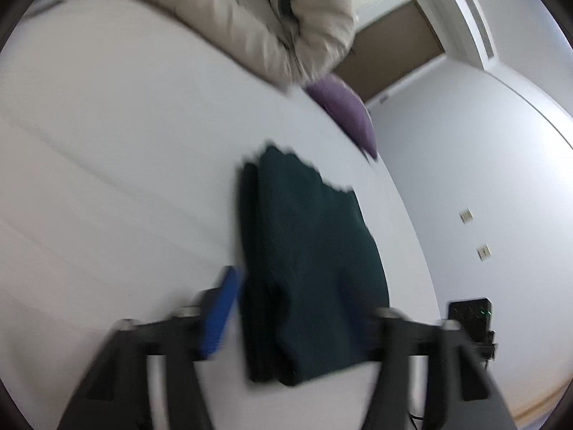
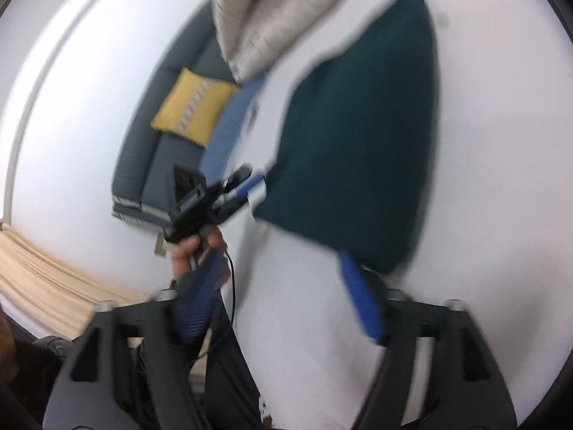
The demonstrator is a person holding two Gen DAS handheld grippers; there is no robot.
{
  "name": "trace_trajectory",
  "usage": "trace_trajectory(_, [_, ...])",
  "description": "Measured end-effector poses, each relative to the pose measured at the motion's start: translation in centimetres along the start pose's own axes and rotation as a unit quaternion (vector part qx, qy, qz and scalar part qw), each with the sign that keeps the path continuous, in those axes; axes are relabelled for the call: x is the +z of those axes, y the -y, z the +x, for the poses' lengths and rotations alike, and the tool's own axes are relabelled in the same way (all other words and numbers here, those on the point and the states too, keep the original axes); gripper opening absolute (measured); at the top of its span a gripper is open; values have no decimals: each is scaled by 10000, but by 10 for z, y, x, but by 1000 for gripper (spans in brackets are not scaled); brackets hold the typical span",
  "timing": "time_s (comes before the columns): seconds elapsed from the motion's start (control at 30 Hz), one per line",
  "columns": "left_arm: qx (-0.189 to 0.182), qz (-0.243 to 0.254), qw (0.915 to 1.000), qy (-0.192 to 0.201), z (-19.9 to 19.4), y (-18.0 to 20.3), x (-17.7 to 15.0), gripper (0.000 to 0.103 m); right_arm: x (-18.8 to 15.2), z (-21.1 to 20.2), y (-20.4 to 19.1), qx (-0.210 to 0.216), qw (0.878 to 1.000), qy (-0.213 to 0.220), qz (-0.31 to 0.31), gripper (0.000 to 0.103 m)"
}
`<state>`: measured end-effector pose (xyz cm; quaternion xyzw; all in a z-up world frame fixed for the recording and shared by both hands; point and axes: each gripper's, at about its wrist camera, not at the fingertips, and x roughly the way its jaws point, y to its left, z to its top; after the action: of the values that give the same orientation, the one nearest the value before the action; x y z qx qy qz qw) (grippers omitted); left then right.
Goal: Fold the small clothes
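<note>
Left gripper [image 1: 301, 308]: jaws wide, straddling the near end of the folded dark green garment [image 1: 308, 251] on the white table [image 1: 107, 179] (probably just released). Right gripper [image 2: 283, 308]: jaws also wide, nothing held; garment lies ahead, near its blue fingertip [image 2: 361, 304].

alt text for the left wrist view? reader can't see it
A folded dark green garment lies on a white surface, sitting between the open fingers of the left gripper. Beyond it are a beige puffy jacket and a purple cushion; the image is motion-blurred.
</note>
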<state>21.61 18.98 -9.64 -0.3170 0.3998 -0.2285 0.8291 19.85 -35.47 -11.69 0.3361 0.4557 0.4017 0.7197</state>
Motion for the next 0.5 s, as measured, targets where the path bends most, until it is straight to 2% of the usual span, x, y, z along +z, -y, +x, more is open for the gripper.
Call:
trace_trajectory(0.03, [16, -27, 10000, -20, 1, -3, 4, 64, 7, -9, 4, -56, 9997, 218, 70, 92])
trace_trajectory(0.13, [-50, -226, 9995, -232, 17, -13, 13, 64, 23, -20, 29, -16, 9971, 495, 577, 92])
trace_trajectory(0.3, [-103, -749, 9946, -710, 58, -31, 20, 64, 44, -1, 73, -279, 9893, 515, 1340, 92])
trace_trajectory(0.37, [-50, -800, 9936, -799, 69, -33, 23, 65, 50, 7, 78, -344, 9891, 487, 1347, 89])
trace_trajectory(0.5, [-176, -1018, 9902, -946, 88, -36, 31, 65, 61, 20, 80, -333, 9918, 329, 1188, 86])
